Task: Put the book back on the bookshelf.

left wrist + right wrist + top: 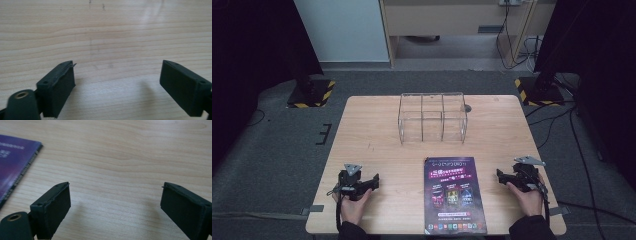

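Observation:
A purple magazine (454, 195) lies flat near the front edge of the wooden table (372, 130); its corner (15, 160) shows at the left of the right gripper view. Behind it stands a clear acrylic rack (432, 117) with three compartments, all empty. My left gripper (373, 182) rests on the table at the front left, open, with bare wood between its jaws (117, 80). At the front right my right gripper (502, 175) rests beside the magazine, open and holding nothing (115, 205).
A small dark round thing (467, 108) sits in the table just right of the rack. Black stands with yellow-striped bases (311, 93) (539, 90) flank the far corners. Cables run over the floor at the right (582, 150).

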Motion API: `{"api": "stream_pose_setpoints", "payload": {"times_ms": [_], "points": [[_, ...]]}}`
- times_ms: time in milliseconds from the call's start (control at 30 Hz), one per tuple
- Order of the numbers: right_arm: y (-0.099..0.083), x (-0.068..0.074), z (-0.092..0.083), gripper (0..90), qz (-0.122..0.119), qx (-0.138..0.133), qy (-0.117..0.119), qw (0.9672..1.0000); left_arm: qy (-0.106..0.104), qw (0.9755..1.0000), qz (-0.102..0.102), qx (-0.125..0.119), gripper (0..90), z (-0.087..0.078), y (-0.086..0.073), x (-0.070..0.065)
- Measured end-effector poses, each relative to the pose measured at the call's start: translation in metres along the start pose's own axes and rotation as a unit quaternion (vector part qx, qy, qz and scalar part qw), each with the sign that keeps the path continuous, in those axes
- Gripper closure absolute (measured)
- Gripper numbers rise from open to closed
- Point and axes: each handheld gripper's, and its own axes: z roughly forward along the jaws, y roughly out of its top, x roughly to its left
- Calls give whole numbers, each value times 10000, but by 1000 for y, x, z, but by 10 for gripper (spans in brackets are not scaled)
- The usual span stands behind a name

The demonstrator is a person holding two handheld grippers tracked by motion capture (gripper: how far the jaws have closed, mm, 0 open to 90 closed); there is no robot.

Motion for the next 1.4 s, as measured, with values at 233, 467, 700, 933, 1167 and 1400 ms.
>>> {"api": "stream_pose_setpoints", "payload": {"times_ms": [233, 467, 700, 933, 1167, 1400], "points": [[1, 10, -16, 95, 16, -203, 235, 9995, -172, 9991, 105, -381, 177, -13, 0, -11], [4, 20, -27, 103, 32, -365, 434, 9984, -363, 9977, 287, -492, 188, -20, 2, -29], [10, 31, -33, 105, -34, -483, 607, 9970, -561, 9957, 281, -681, 185, -26, 5, -45], [17, 40, -37, 107, -75, -575, 708, 9958, -732, 9942, 305, -726, 185, -28, 7, -59], [25, 47, -41, 119, -120, -678, 891, 9936, -837, 9934, 398, -682, 181, -24, 11, -73], [35, 59, -40, 117, -195, -780, 1005, 9917, -920, 9923, 453, -696, 179, -20, 18, -88]]}}
